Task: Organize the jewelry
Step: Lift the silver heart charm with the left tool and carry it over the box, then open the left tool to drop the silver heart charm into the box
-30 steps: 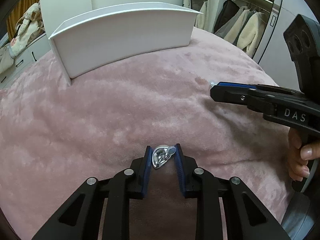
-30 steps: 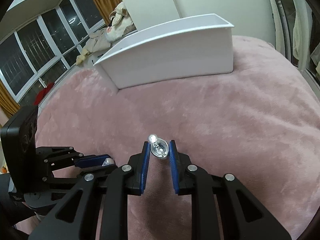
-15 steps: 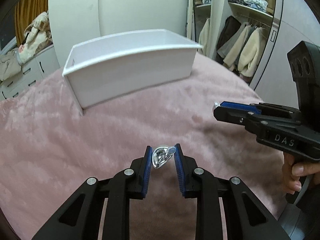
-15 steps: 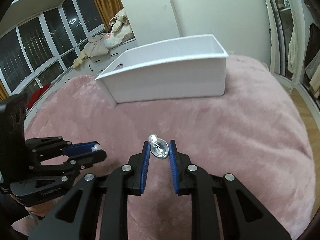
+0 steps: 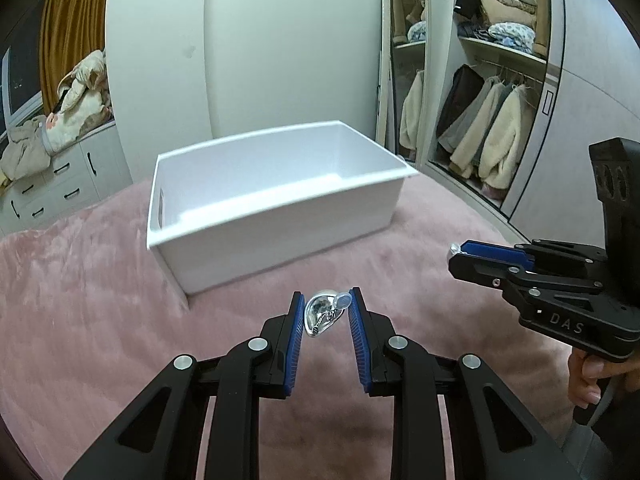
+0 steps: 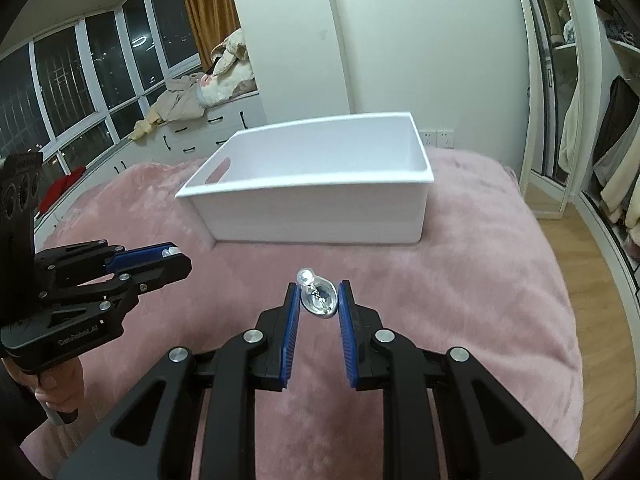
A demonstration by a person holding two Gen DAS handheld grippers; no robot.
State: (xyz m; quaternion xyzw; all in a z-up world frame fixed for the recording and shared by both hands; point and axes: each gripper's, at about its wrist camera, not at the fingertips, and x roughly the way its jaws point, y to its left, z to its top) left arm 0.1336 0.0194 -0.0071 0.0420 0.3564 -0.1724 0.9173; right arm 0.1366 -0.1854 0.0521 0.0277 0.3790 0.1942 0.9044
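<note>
In the left wrist view, the left gripper (image 5: 326,306) has its blue-padded jaws drawn in close, pinching a silver earring (image 5: 320,314) with a small clear backing at its upper right; the piece sits at the very tips, held above the pink plush blanket (image 5: 100,320). Ahead stands a white open-top box (image 5: 276,216) resting on the blanket, a slot handle cut into its left wall, its inside bare as far as can be seen. To the right, the right gripper (image 5: 456,254) reaches in sideways, its tongs nearly closed, with a tiny clear bit showing at the tip; a hand (image 5: 588,376) grips its handle. Beyond it a wardrobe (image 5: 492,128) hangs with coats. In the right wrist view, the right gripper (image 6: 320,294) is likewise narrowed onto a second silver earring (image 6: 318,298), its clear backing poking up at the upper left, carried above the blanket (image 6: 460,300) and short of the box (image 6: 320,216). At the left the left gripper (image 6: 176,258) points towards the middle, tongs almost shut with a pale speck at the tip, a hand (image 6: 52,384) beneath it. Dark windows (image 6: 80,92) line the far left wall.
</note>
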